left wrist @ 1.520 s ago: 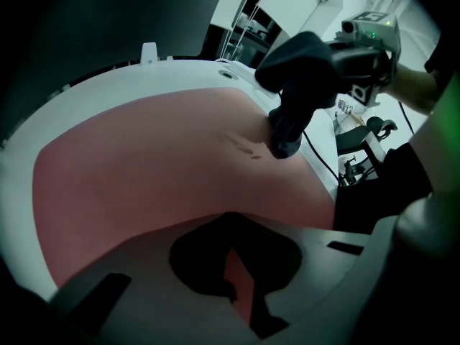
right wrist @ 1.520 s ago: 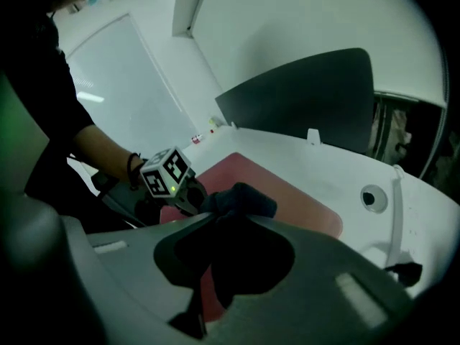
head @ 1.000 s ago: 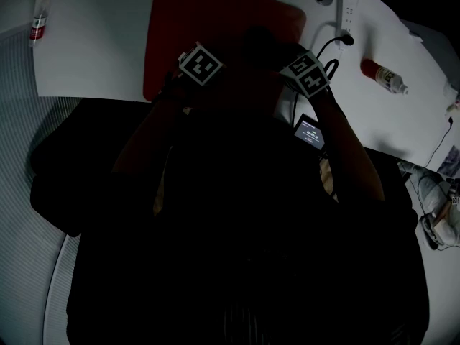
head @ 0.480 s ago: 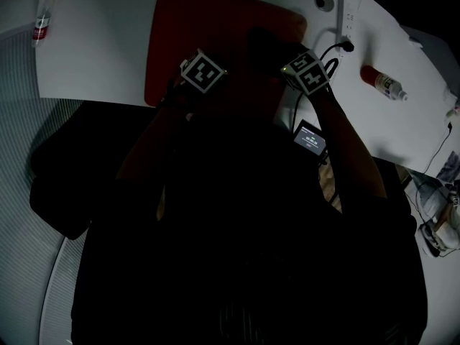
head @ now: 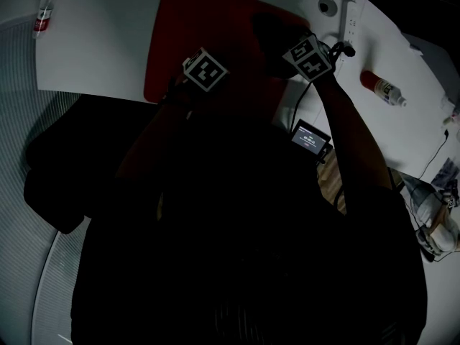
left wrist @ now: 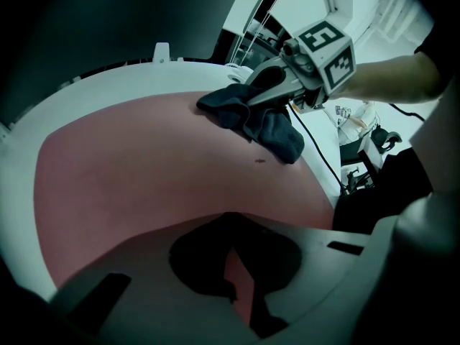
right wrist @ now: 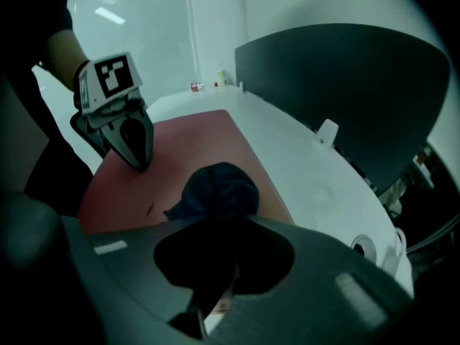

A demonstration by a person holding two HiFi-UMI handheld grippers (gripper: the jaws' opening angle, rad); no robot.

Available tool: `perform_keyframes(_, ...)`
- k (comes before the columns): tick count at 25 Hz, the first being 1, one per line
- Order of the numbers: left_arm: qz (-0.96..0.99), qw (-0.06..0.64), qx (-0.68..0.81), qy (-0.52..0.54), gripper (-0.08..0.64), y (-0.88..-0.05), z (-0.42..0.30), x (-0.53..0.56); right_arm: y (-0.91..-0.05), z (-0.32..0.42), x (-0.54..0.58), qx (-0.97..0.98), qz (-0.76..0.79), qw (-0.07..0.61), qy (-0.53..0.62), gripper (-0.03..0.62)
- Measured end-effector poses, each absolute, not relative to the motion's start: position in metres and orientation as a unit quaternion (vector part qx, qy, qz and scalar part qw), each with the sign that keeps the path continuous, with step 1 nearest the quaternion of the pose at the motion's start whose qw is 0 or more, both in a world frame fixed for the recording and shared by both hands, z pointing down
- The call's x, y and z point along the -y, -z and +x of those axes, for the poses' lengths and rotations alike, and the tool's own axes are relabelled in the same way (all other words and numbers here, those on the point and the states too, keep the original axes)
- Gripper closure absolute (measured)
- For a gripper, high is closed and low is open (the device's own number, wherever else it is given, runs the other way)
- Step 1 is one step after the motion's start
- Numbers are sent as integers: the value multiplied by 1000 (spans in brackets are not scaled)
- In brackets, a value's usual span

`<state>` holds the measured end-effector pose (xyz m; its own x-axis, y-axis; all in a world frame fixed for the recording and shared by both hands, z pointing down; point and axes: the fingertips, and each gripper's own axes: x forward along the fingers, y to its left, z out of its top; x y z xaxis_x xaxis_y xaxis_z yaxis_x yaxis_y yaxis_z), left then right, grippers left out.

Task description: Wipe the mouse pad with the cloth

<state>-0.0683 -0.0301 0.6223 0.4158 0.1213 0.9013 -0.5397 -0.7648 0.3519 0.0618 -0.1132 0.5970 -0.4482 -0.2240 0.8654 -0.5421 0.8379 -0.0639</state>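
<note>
Gripping: my right gripper (left wrist: 248,98) is clamped on the dark cloth (left wrist: 267,124), bunched at the mouse pad's (head: 215,20) far right corner.
Left gripper (right wrist: 139,162): fingers pressed together on nothing, tips down by the pad's near edge; touching or just above, can't tell.
Hidden: my dark torso and arms blot out the table's (head: 108,42) near edge, and the head view hides both sets of tips.
Room: bare red pad runs left of the cloth.
Tight side: power strip (head: 348,13) just past the pad's right edge.
</note>
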Motion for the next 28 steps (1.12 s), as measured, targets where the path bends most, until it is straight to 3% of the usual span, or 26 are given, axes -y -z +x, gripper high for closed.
perform_keyframes(8, 781, 311, 130, -525, 552, -622, -68, 30, -604, 41, 74, 840, 191, 485, -152, 557)
perform_keyframes(18, 782, 313, 129, -523, 552, -622, -68, 31, -610, -34, -81, 856, -36, 512, -64, 555)
perform_keyframes(22, 784, 312, 133, -520, 552, -622, -67, 31, -613, -23, -54, 858, -33, 511, -47, 549)
perform_keyframes(28, 784, 312, 137, -519, 552, -621, -69, 30, -609, 48, 95, 829, 175, 520, -106, 551)
